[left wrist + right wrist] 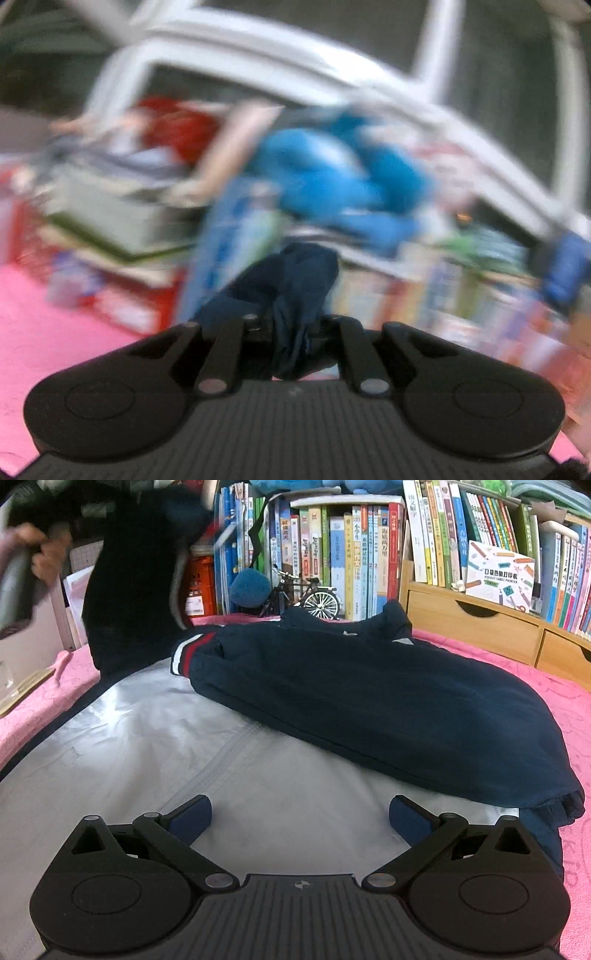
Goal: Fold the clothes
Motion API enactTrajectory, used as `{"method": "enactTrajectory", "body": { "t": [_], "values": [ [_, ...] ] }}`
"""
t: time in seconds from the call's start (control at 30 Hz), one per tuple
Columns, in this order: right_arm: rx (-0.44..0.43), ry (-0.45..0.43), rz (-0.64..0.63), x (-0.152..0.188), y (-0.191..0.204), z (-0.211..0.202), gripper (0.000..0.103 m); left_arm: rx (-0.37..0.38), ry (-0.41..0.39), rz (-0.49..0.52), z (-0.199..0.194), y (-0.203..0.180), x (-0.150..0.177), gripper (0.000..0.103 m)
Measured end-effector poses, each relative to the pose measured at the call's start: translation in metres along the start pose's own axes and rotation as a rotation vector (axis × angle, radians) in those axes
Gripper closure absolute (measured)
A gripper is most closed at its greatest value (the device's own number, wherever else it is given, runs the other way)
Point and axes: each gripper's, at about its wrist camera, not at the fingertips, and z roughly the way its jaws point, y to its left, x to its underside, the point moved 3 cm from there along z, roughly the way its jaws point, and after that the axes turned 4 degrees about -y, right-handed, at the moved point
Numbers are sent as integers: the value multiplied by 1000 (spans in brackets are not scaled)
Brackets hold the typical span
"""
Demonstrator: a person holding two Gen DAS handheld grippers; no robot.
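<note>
A navy jacket (369,701) with a red and white striped cuff (192,651) lies on the pink cover, its pale grey lining (166,757) spread out at the front. In the blurred left wrist view, my left gripper (291,328) is shut on a bunched fold of the navy fabric (295,273). The right wrist view shows that part of the jacket (129,590) lifted at the far left, beside a person's hand (44,557). My right gripper (301,816) stands open just above the grey lining, with nothing between its blue pads (195,812).
The pink cover (535,686) lies under the jacket. Behind it stand rows of books (351,546), a wooden drawer unit (480,627), a model bicycle (306,594) and a round blue object (251,587). A blue plush (325,177) sits on blurred shelves.
</note>
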Motion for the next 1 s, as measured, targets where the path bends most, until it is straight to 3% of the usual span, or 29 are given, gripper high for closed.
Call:
{"method": "enactTrajectory", "body": {
  "t": [0.1, 0.23, 0.3, 0.33, 0.37, 0.43, 0.5, 0.6, 0.67, 0.77, 0.83, 0.93, 1.0],
  "values": [
    [-4, 1, 14, 0, -1, -1, 0, 20, 149, 90, 19, -34, 52, 74],
    [6, 4, 19, 0, -2, -1, 0, -32, 491, 183, 51, -46, 148, 60],
    [10, 5, 20, 0, -3, -1, 0, -12, 467, 270, 38, -56, 161, 53],
    [12, 5, 21, 0, -3, -1, 0, 5, 453, 318, 30, -62, 162, 39],
    [14, 2, 27, 0, -4, -2, 0, 31, 432, 338, 19, -65, 156, 32],
    [17, -6, 39, 0, -6, -3, 0, 88, 366, 337, -1, -62, 135, 30],
    [20, -15, 50, 0, -7, -5, 0, 88, 283, 345, -17, -51, 112, 19],
    [15, -59, 128, -3, -17, -15, 0, -53, 174, 390, -23, -19, 85, 16],
    [-2, -81, 234, -11, -28, -19, 0, -211, 171, 388, -14, 12, 81, 16],
    [37, -87, 293, -29, -38, -11, 2, -370, 210, 328, -6, 55, 85, 16],
    [68, -77, 289, -40, -39, 3, 3, -398, 263, 279, -7, 75, 96, 17],
    [20, -33, 327, -49, -35, 32, 11, -409, 355, 192, -9, 96, 105, 17],
    [6, 0, 319, -54, -27, 49, 35, -403, 371, 161, -10, 103, 104, 17]
  ]
}}
